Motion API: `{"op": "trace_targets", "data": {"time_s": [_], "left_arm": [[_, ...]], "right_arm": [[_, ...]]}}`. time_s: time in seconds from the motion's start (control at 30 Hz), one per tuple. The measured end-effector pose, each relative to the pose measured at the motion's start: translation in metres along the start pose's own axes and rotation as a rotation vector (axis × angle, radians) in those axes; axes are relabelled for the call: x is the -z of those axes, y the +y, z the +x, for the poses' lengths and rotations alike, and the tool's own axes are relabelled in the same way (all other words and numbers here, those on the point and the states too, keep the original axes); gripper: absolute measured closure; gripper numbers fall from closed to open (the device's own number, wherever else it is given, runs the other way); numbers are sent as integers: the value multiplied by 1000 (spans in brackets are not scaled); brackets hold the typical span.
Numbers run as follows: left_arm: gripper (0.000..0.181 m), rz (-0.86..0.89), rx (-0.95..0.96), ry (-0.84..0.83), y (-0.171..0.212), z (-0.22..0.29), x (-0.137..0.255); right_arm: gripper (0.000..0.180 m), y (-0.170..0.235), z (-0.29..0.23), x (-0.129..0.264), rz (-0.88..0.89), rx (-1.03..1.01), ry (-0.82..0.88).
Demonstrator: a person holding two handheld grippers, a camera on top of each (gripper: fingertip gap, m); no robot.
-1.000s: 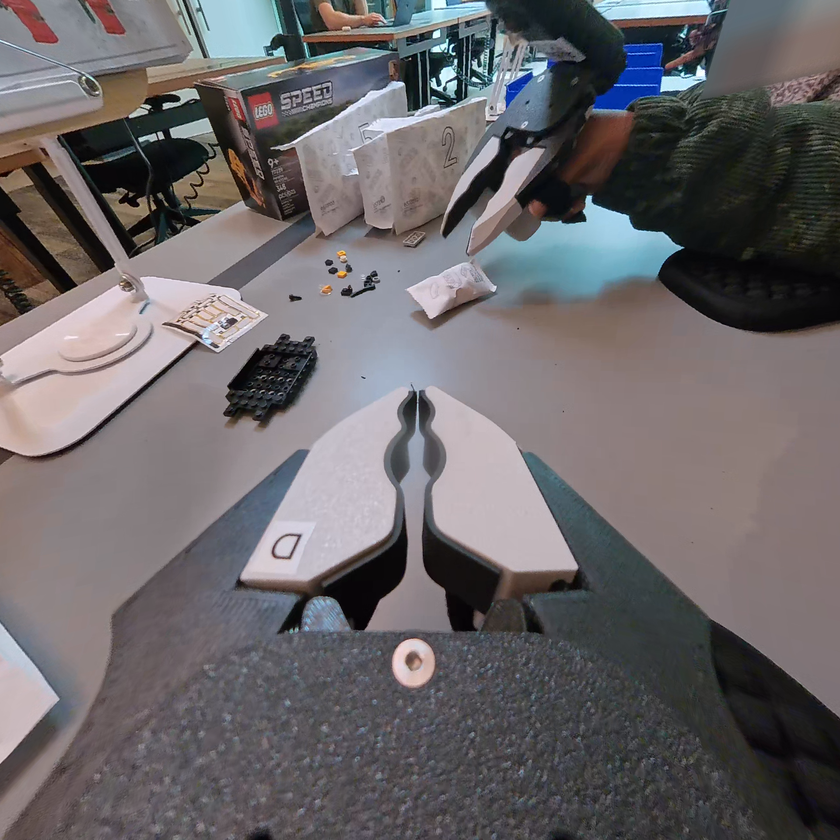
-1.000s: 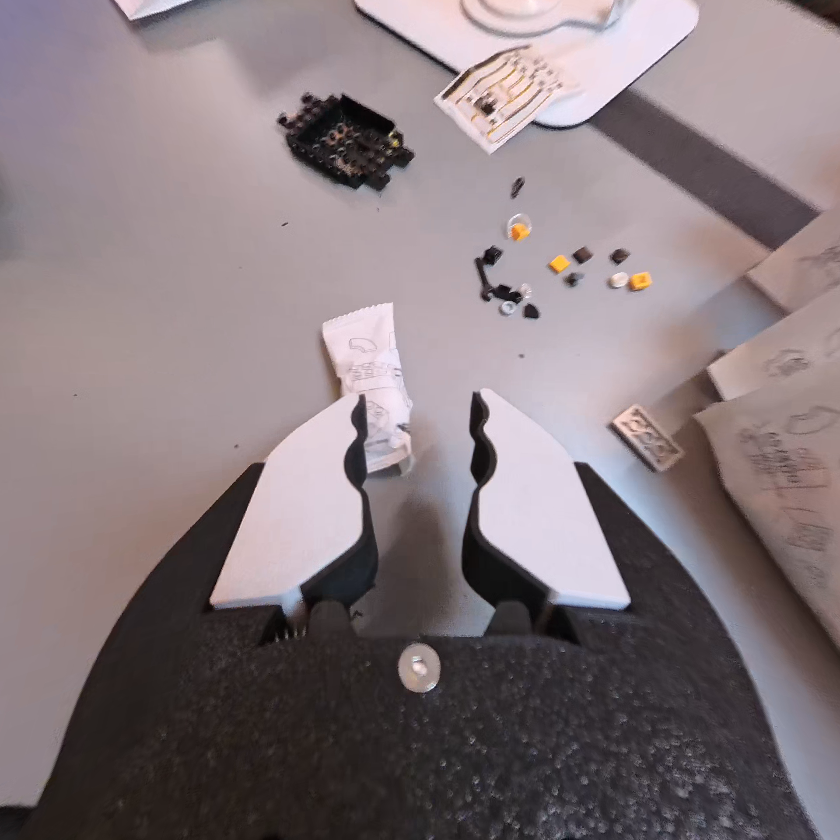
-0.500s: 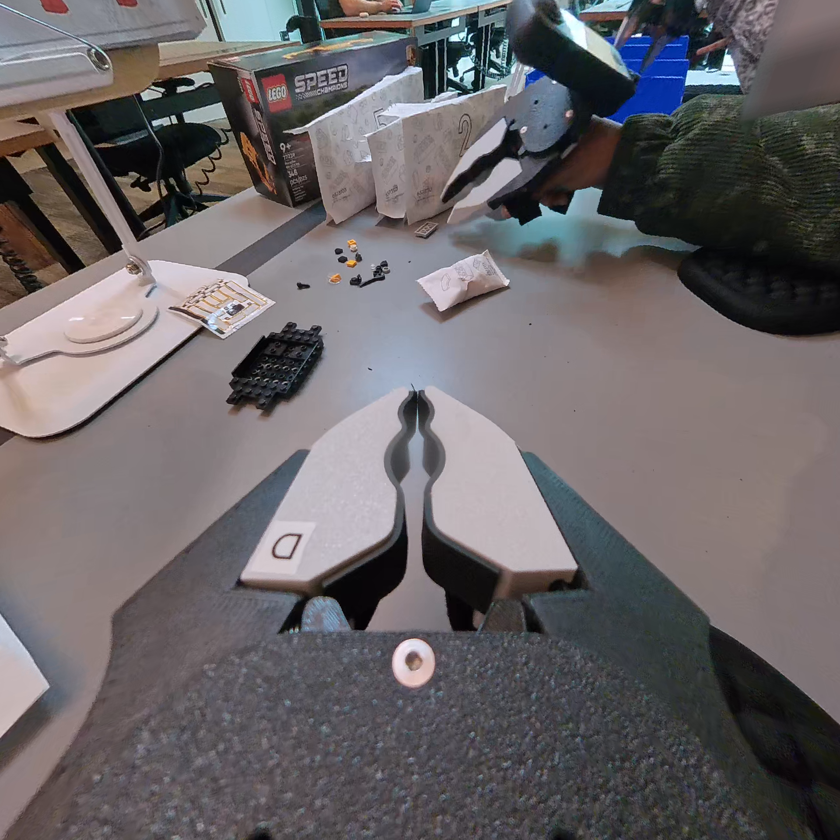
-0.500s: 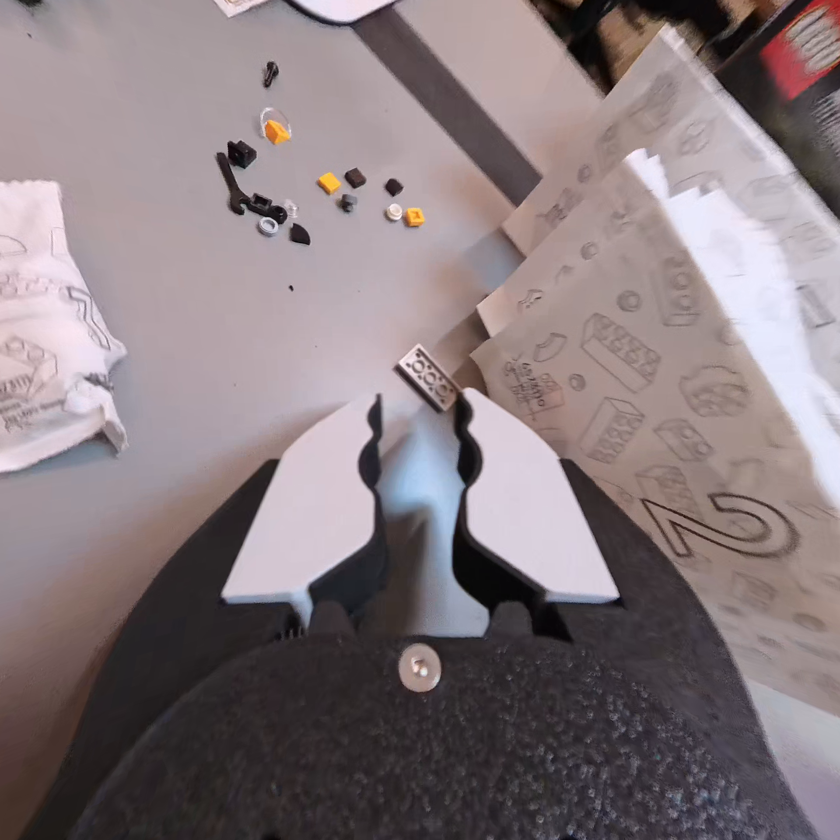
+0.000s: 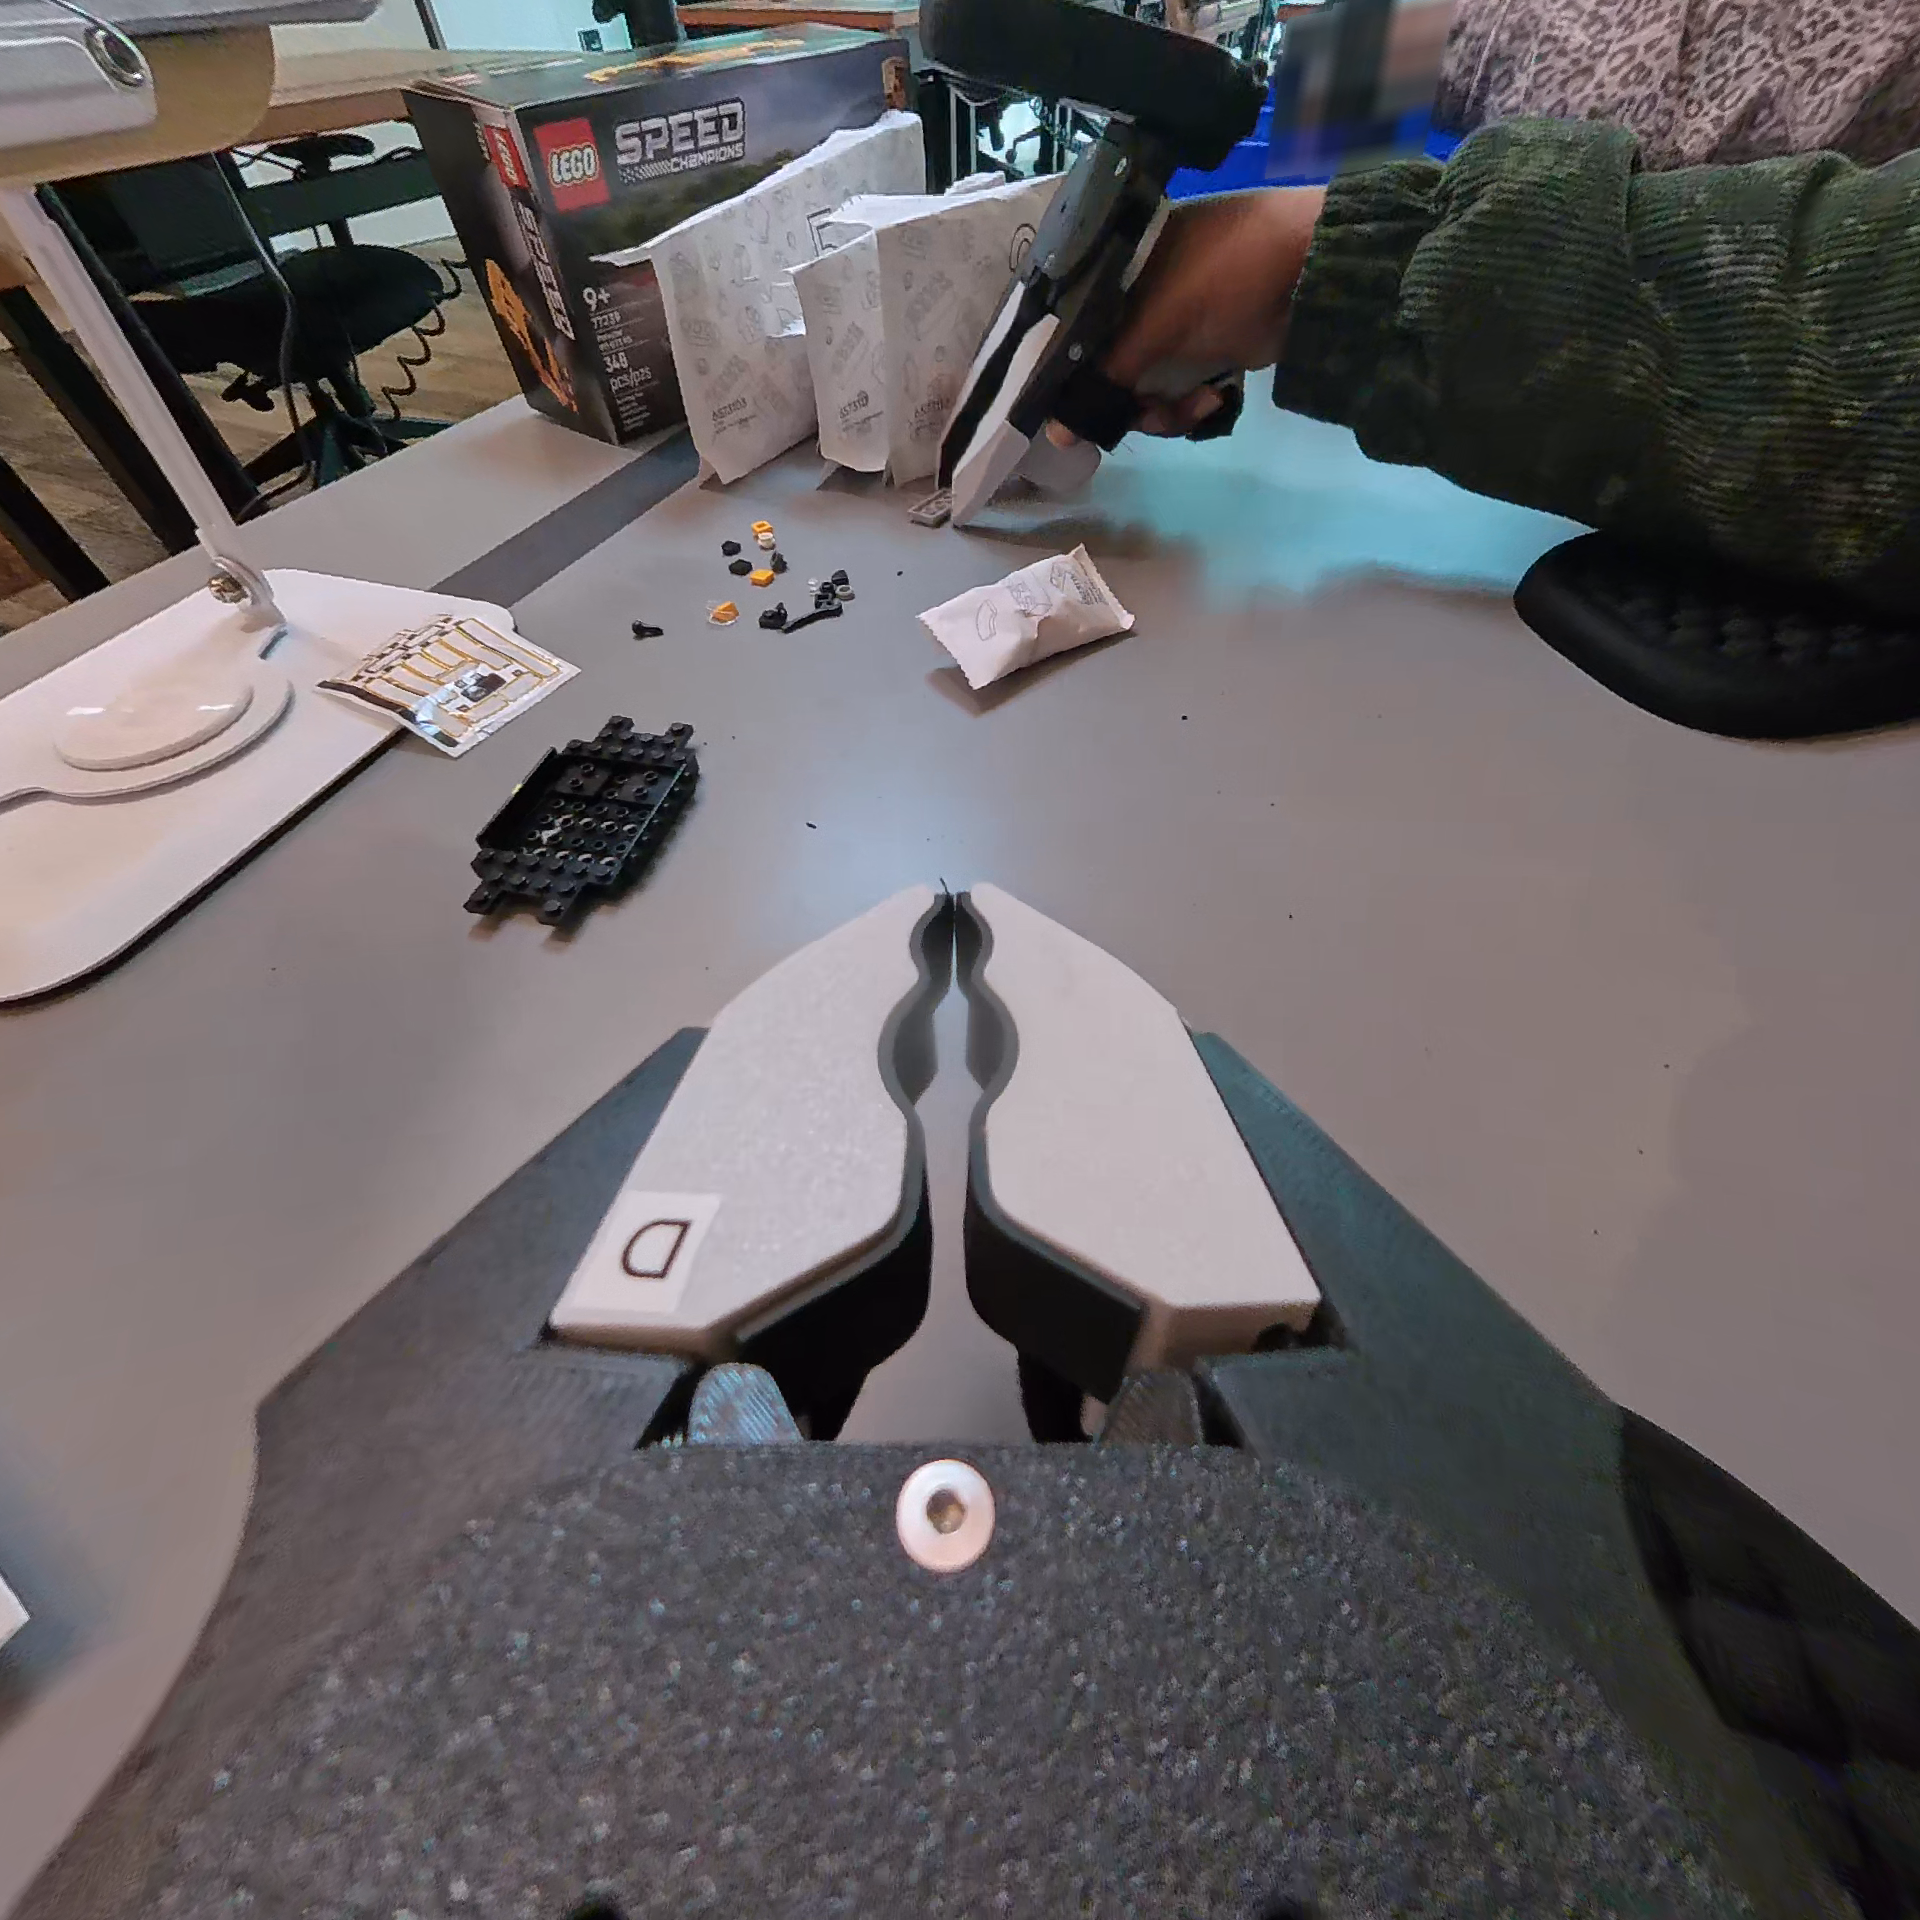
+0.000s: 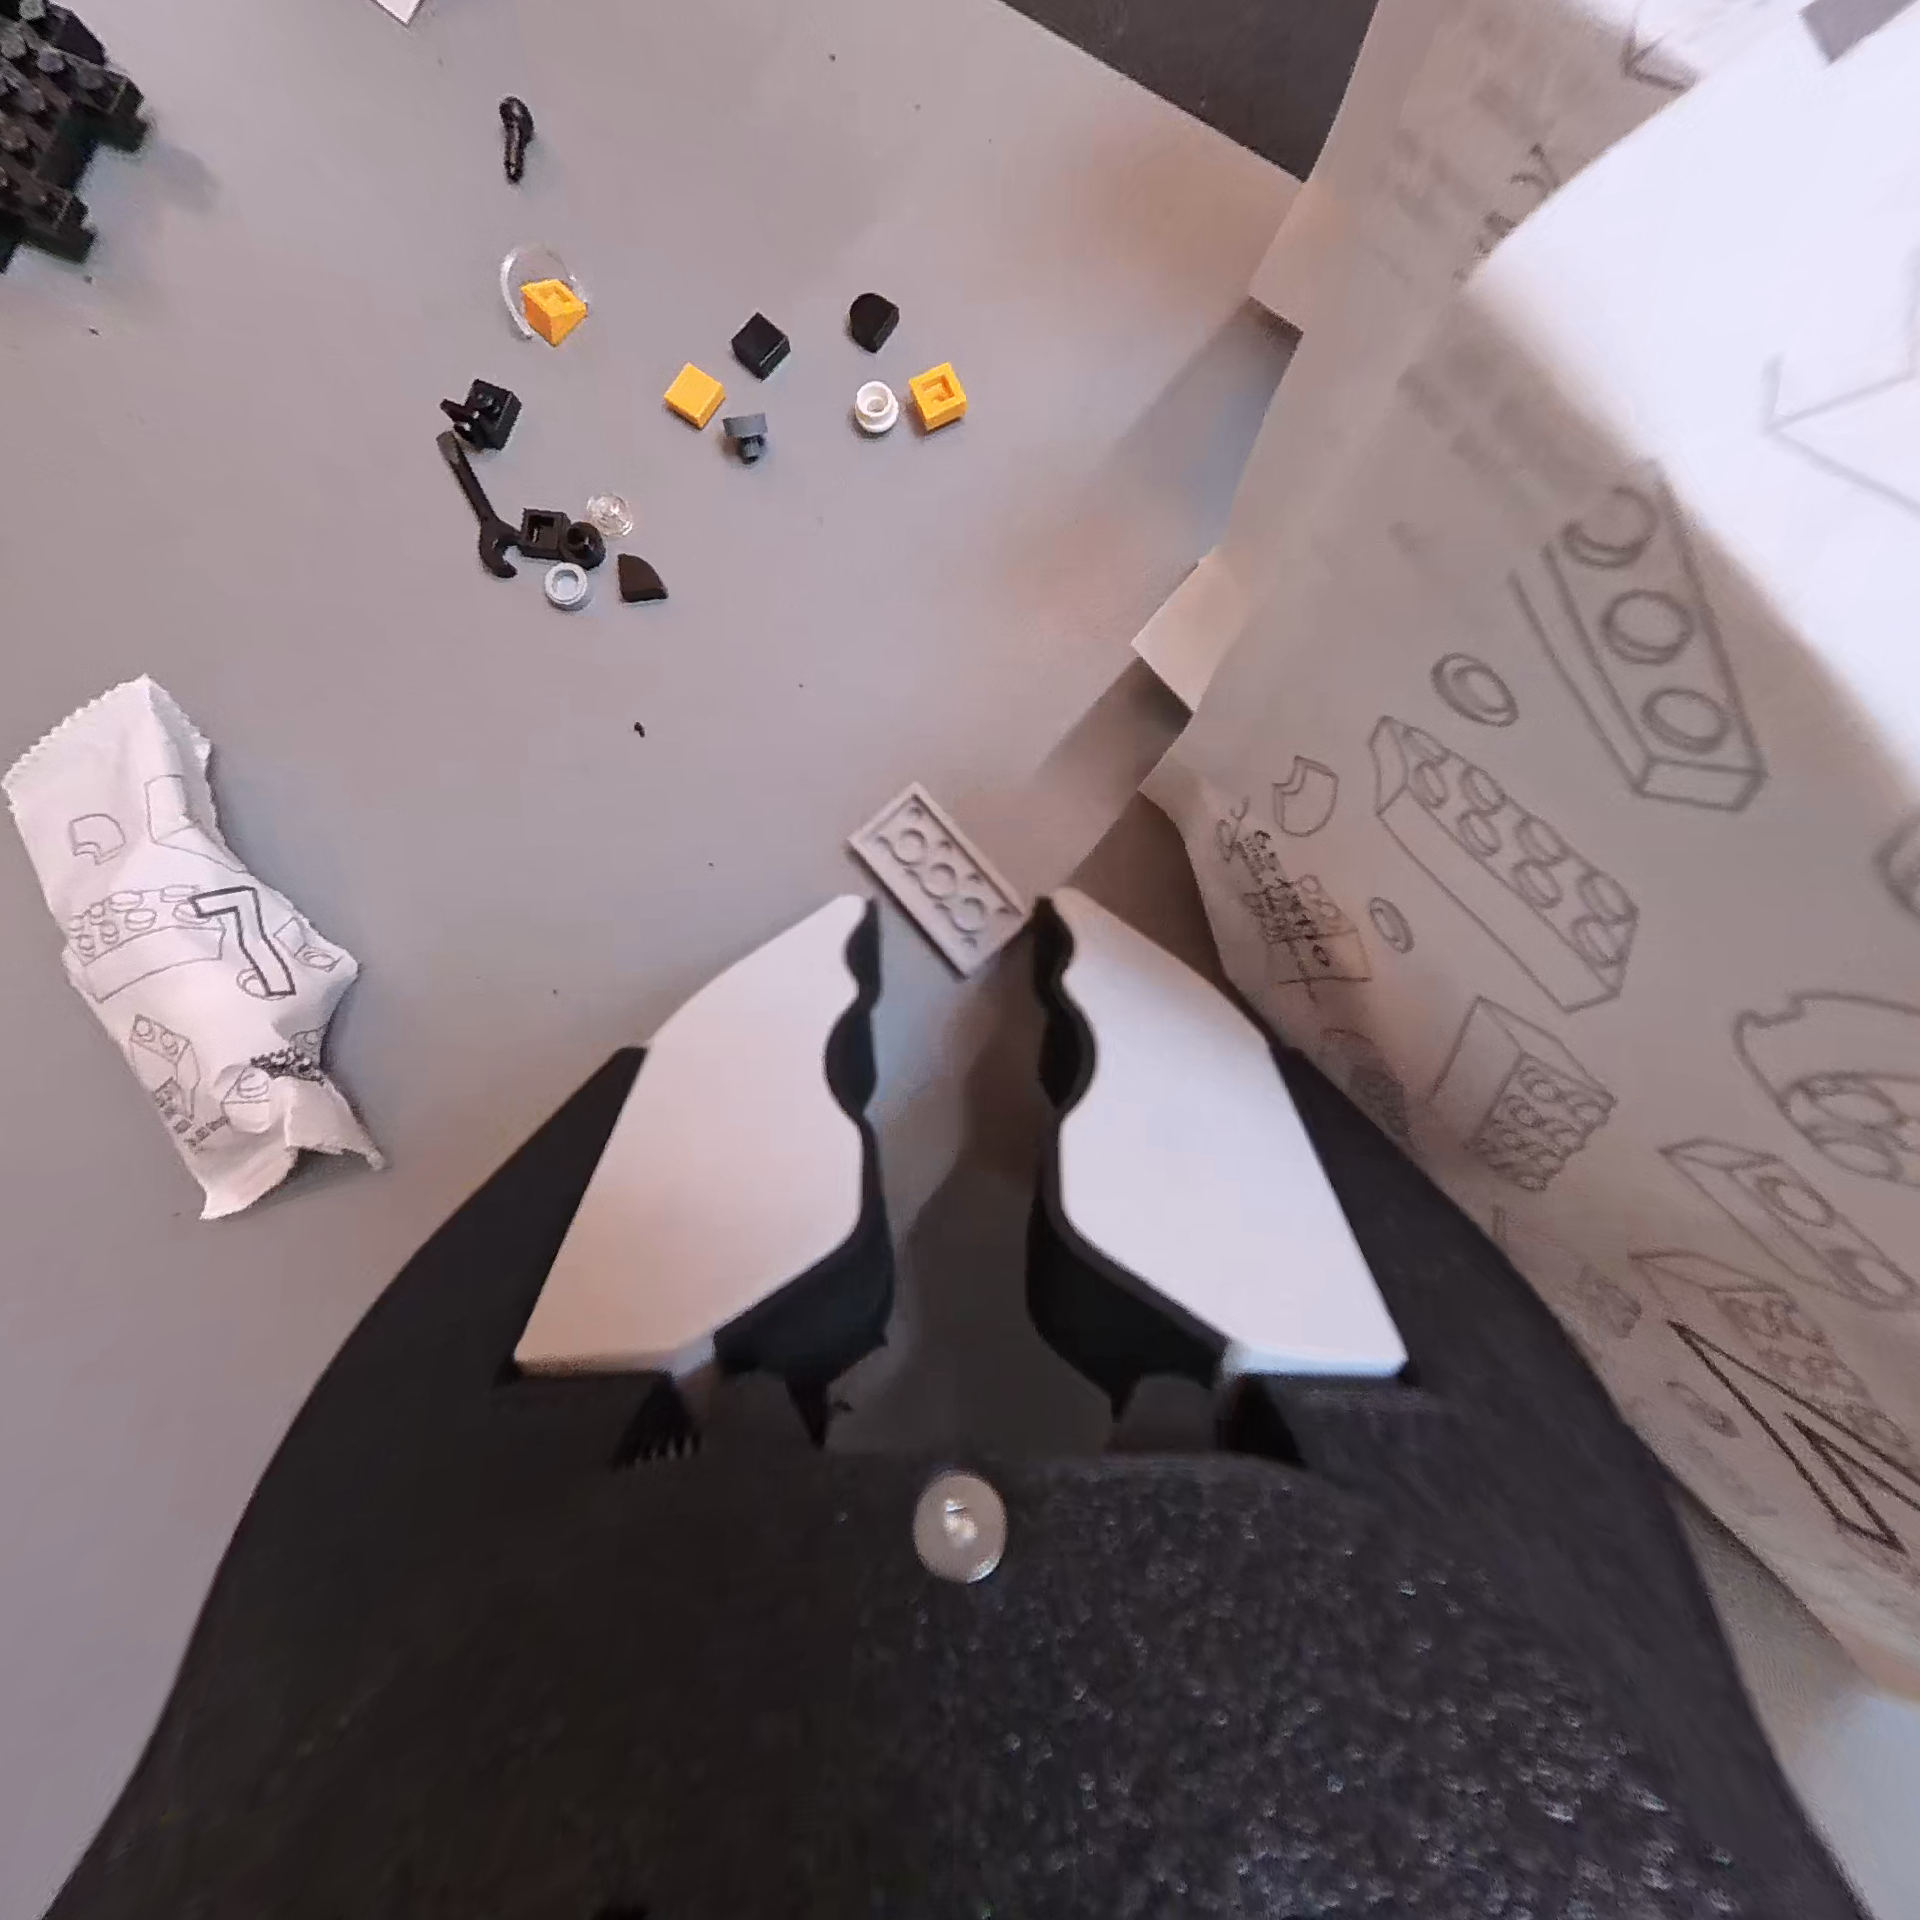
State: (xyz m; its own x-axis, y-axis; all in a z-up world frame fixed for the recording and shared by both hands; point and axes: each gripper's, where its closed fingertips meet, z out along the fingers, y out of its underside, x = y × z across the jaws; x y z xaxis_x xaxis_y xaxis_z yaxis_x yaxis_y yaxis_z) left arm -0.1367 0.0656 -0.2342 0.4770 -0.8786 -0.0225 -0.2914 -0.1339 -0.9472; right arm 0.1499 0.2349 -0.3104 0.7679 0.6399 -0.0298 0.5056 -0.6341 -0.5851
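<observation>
Landmark: the small grey plate point(image 6: 940, 879), a flat 2-by-4 studded brick lying on the grey table point(image 5: 1299, 883); all places below are given relative to it.
Right gripper point(image 6: 954, 914): jaws apart, a finger on each side of the plate's near corner, holding nothing; whether the tips touch the plate cannot be told. In the left wrist view its tips come down at the plate, beside it point(image 5: 971, 497).
Left gripper point(image 5: 954, 896): jaws together with nothing between them, low over bare table, well apart from the plate on the near side.
Paper bags point(image 6: 1558, 831): white, printed with brick drawings, standing just right of the plate and behind it.
Loose small parts point(image 6: 717, 405): black, yellow, grey and clear pieces scattered on the table beyond the plate to its left.
Small crumpled bag point(image 6: 197, 945): white, lying well left of the plate.
Black studded base point(image 5: 587, 816): farther left still, between the plate and the left gripper.
Sticker sheet point(image 5: 447, 675): beyond the base, its edge on a white lamp foot point(image 5: 135, 790).
Boxed set point(image 5: 623, 229): dark carton behind the paper bags.
Black pad point(image 5: 1714, 644): on the table under the person's green sleeve point(image 5: 1610, 312).
</observation>
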Motion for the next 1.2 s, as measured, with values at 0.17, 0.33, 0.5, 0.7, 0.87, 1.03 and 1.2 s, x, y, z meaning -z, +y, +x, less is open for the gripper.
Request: {"op": "trace_targets", "data": {"time_s": [0.17, 0.33, 0.5, 0.7, 0.87, 1.03, 1.2], "left_arm": [[181, -4, -7, 14, 1, 4, -1], [181, 0, -21, 10, 0, 5, -2], [159, 43, -167, -36, -12, 11, -1], [150, -2, -512, -45, -15, 49, -10], [159, -52, -730, -77, -8, 62, -15], [171, -101, -736, -100, -8, 59, -11], [176, 3, -497, -332, -62, 9, 49]], "right_arm": [[160, 1, -5, 1, 6, 45, -10], [160, -14, -47, 17, 123, 171, -125], [160, -40, -170, 54, 229, 406, -415], [161, -34, -297, 58, 191, 506, -720], [161, -27, -329, 59, 164, 453, -862], [164, -34, -316, 64, 228, 447, -855], [154, -74, -220, 65, 436, 424, -483]]}}
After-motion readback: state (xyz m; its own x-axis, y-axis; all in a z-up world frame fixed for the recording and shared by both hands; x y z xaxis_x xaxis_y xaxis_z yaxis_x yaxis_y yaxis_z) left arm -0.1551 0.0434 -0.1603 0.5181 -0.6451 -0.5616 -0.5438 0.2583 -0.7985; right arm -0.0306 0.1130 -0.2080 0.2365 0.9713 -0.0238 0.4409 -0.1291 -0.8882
